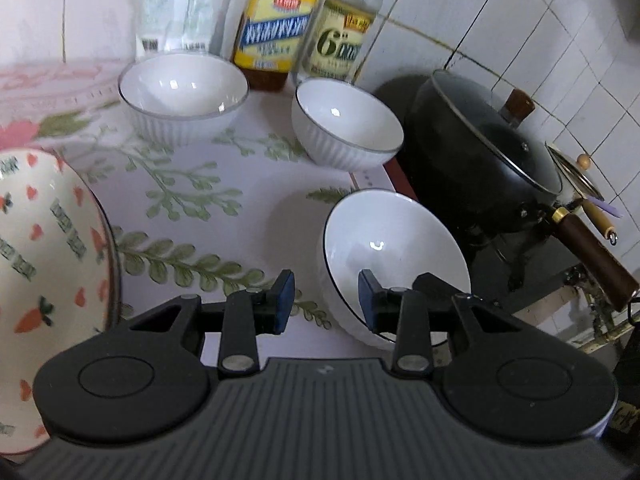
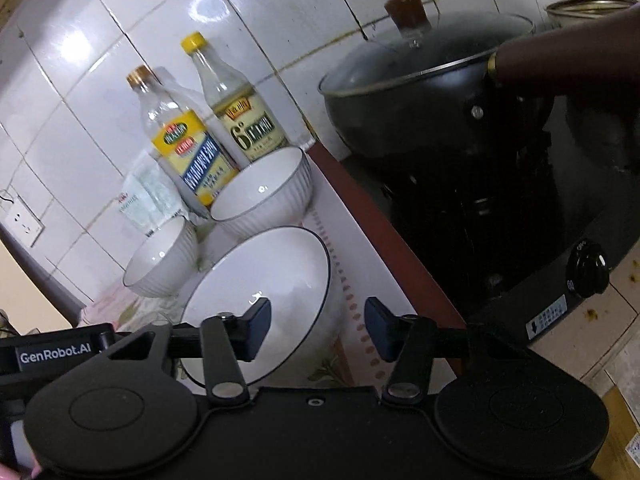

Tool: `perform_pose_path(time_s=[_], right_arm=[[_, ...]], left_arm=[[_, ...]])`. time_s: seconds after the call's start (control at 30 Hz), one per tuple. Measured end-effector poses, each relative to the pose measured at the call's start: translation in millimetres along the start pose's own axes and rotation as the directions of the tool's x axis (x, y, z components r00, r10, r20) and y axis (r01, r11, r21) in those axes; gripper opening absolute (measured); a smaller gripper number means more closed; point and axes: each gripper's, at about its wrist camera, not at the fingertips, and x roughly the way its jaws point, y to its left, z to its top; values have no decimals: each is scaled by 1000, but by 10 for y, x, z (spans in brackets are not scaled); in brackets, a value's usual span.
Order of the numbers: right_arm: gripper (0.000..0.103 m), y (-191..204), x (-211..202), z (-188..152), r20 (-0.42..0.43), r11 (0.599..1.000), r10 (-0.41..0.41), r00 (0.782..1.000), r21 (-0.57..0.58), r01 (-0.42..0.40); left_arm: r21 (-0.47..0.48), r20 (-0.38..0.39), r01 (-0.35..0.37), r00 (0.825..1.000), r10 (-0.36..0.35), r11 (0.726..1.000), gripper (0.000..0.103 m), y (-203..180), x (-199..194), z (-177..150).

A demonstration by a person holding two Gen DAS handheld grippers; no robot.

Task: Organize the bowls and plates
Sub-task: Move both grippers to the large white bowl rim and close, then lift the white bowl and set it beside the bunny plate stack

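Observation:
Three white ribbed bowls with dark rims stand on a floral cloth. The nearest bowl sits just ahead of my left gripper, which is open with its jaws astride the bowl's left rim, not closed on it. Two more bowls stand further back, one at the left and one at the right. A carrot-patterned plate lies at the far left. My right gripper is open, its jaws astride the right rim of the nearest bowl. The back bowls also show in the right wrist view, one behind it and one to its left.
Two bottles and a white packet stand against the tiled wall. A lidded black pan with a wooden handle sits on a stove right of the cloth. A metal pot stands behind it.

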Motion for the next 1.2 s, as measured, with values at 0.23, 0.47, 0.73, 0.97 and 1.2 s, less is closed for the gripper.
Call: perform_pose_path(time_s=[0.23, 0.47, 0.73, 0.97, 1.2], right_arm=[[33, 24, 48, 13, -49, 1000, -18, 999, -3, 18], [29, 41, 117, 39, -113, 995, -62, 992, 76, 71], [22, 102, 75, 28, -136, 986, -74, 988, 141, 93], [21, 315, -27, -94, -152, 993, -28, 988, 105, 45], [21, 575, -35, -145, -154, 1000, 6, 988, 21, -2]], left_arm=[[-48, -48, 35, 998, -37, 998, 19, 24, 93, 3], [-55, -90, -26, 996, 21, 998, 17, -66, 128, 51], [-25, -137, -105, 985, 100, 994, 15, -94, 4, 33], [-23, -133, -169, 977, 164, 985, 15, 34, -348, -49], [-39, -150, -219, 966, 211, 975, 14, 196, -475, -86]])
